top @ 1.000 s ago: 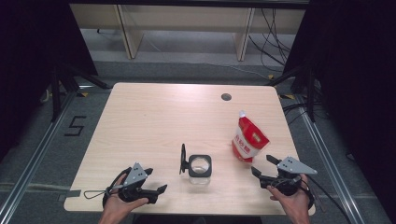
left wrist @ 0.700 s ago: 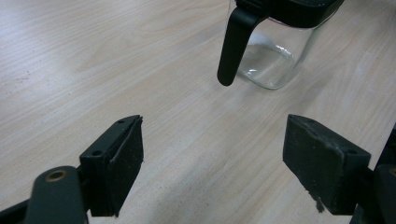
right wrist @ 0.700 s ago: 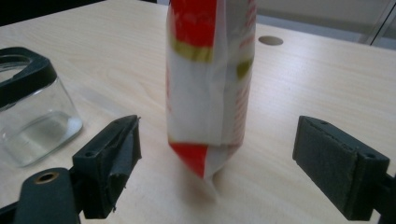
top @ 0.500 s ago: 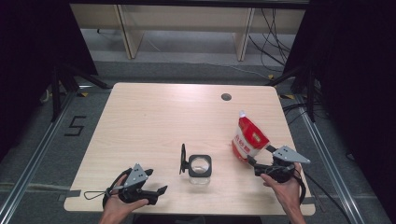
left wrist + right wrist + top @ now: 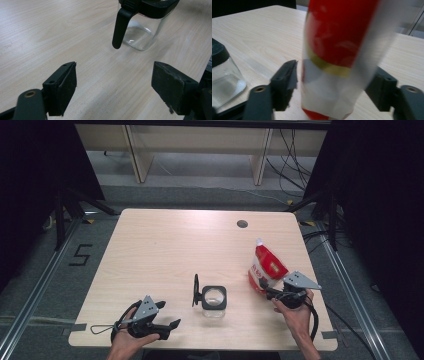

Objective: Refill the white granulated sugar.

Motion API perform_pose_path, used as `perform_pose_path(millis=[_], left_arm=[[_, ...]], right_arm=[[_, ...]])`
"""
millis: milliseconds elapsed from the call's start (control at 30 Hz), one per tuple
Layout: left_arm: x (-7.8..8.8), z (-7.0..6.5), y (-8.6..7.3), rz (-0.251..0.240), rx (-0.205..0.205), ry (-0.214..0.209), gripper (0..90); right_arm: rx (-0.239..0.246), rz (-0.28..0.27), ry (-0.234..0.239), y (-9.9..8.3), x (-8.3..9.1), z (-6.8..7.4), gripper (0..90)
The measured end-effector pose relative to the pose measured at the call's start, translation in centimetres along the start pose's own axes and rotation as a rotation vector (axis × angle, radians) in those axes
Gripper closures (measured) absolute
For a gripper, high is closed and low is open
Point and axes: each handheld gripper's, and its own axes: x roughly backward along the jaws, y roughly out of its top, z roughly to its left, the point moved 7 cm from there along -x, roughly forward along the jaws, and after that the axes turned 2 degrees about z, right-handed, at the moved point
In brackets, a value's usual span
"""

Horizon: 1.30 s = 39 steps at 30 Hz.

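Two grippers: left gripper (image 5: 167, 326) wide, nothing between its jaws; right gripper (image 5: 264, 289) closing around red pouch (image 5: 267, 266), grip unconfirmed.
Pouch: upright, counter's (image 5: 165, 245) right side.
Nearby: glass jar (image 5: 214, 298), left of pouch, apart.

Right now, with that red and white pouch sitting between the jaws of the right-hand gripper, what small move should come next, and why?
Probably finish closing the right gripper on the pouch. Its jaws have just been closing and the pouch's lower part stands upright between them, yet a gap seems to remain at the left pad, so it isn't gripped. The glass jar waits nearby with its lid open; the left gripper rests open.
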Motion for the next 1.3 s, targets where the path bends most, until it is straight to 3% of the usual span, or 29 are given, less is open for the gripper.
perform_pose_path(millis=[100,133,233,267,333,367,400,467,500,633,667,900,933,1000,1100,1133,1200,1300], left_arm=[[0.1,0.1,0.0,-0.003,-0.006,0.0,19.8],[0.1,0.2,0.0,-0.003,-0.009,0.001,20.0],[0.1,0.2,0.0,-0.002,-0.004,0.002,20.0],[0.1,0.2,0.0,-0.002,-0.005,0.001,20.0],[0.0,0.1,-0.1,0.002,0.002,0.0,20.1],[0.0,0.2,-0.1,-0.003,0.003,0.004,20.1],[0.0,0.2,-0.1,-0.002,0.004,0.005,20.1],[0.0,0.2,-0.1,0.001,0.006,0.007,20.2],[0.0,0.2,-0.1,0.0,0.011,0.007,20.2],[0.0,0.2,-0.1,0.002,0.003,0.005,20.2],[0.1,0.3,-0.1,0.012,-0.022,0.019,20.2],[0.1,0.2,0.0,0.003,-0.016,0.013,20.1],[0.1,0.1,0.0,0.004,-0.003,0.008,20.2],[0.1,0.2,-0.1,0.019,-0.025,0.014,20.1],[0.1,0.1,-0.1,0.01,-0.016,0.011,20.1],[0.1,0.0,0.0,0.004,-0.008,0.007,20.1],[0.1,0.1,0.0,0.004,-0.003,0.009,20.1],[0.1,0.2,0.0,0.005,-0.015,0.013,20.1]], right_arm=[[-0.015,-0.007,0.038,0.1,-0.1,-0.1,37.9],[-0.001,0.014,0.053,0.0,0.0,-0.2,38.2],[0.009,0.007,0.068,0.2,-0.1,-0.7,38.6],[-0.005,0.027,0.081,0.2,0.1,-0.6,38.7],[0.042,0.032,0.102,0.4,-0.1,-1.3,38.8],[0.018,0.032,0.125,0.5,-0.3,-1.2,38.8],[0.046,0.033,0.138,0.5,-0.3,-1.6,38.8],[0.048,0.014,0.145,0.5,-0.4,-1.9,38.8],[0.013,0.02,0.149,0.4,-0.3,-1.7,38.7],[-0.005,0.021,0.127,0.4,-0.2,-1.3,35.6],[-0.021,-0.03,0.103,0.6,-0.5,-1.1,28.8],[-0.042,-0.041,0.076,-0.2,-1.1,-0.8,24.0],[-0.07,-0.046,0.068,-0.4,-1.3,-0.9,22.7],[-0.067,-0.042,0.065,-0.4,-1.2,-1.0,22.4],[-0.046,-0.057,0.069,-0.5,-1.6,-1.0,21.7],[-0.067,-0.033,0.071,-0.7,-1.4,-0.8,22.0],[-0.016,-0.059,0.081,-0.6,-1.8,-0.8,22.8],[-0.028,-0.047,0.074,-0.7,-1.9,-0.7,23.0]])
